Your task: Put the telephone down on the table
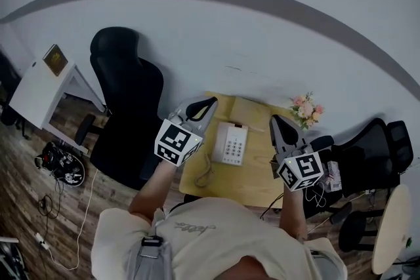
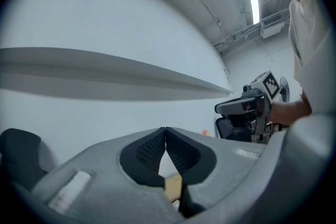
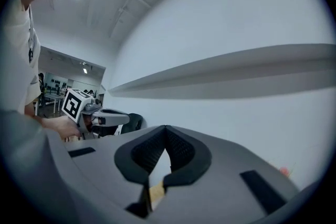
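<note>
A white telephone [image 1: 231, 143] lies flat on the small wooden table [image 1: 256, 183], its coiled cord [image 1: 205, 174] trailing toward the near left edge. My left gripper [image 1: 210, 102] hovers above the table's left side, shut and empty. My right gripper [image 1: 274, 119] hovers above the right side, also shut with nothing in it. In the left gripper view the jaws [image 2: 165, 131] meet against the white wall, and the right gripper [image 2: 218, 109] shows at the right. In the right gripper view the jaws [image 3: 165, 128] are pressed together, with the left gripper [image 3: 127, 118] at the left.
A black office chair [image 1: 128, 95] stands left of the table and another black chair [image 1: 377, 141] to the right. Pink flowers [image 1: 306, 108] sit at the table's far right corner. A white desk [image 1: 39, 88] and floor cables [image 1: 62, 164] lie far left.
</note>
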A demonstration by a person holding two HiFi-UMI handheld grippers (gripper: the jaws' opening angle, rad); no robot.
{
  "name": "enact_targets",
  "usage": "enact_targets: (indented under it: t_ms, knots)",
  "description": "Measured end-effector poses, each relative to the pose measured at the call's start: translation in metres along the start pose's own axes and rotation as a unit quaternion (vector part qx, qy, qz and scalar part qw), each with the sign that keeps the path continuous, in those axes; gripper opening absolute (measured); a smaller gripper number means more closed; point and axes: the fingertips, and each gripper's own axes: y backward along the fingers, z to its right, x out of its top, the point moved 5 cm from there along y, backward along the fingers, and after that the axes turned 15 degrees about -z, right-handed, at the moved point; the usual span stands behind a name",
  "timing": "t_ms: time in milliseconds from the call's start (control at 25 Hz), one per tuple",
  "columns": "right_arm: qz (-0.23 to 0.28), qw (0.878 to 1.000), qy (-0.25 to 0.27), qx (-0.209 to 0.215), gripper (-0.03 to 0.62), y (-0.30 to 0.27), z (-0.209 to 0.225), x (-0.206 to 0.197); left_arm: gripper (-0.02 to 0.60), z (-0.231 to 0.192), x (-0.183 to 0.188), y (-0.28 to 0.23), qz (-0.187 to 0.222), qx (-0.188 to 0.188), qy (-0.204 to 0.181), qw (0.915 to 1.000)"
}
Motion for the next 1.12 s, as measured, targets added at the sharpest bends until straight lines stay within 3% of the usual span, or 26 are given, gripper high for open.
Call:
enact_targets:
  t_ms: [320, 520, 1120]
  knots:
    - [0.016, 1.0, 0.007, -0.012, 0.002, 0.005, 0.001, 0.006, 0.017, -0.012, -0.008, 0.026, -0.006, 0.044, 0.012, 0.9989]
    - [-0.006, 1.0, 0.008, 0.014, 0.002, -0.005, -0.007, -0.006, 0.017, -0.006, -0.019, 0.028, -0.021, 0.038, 0.013, 0.999]
    - [-0.029, 0.999, 0.01, 0.016, 0.002, -0.02, -0.005, -0.022, 0.017, -0.012, -0.032, 0.021, -0.033, 0.034, 0.019, 0.9987]
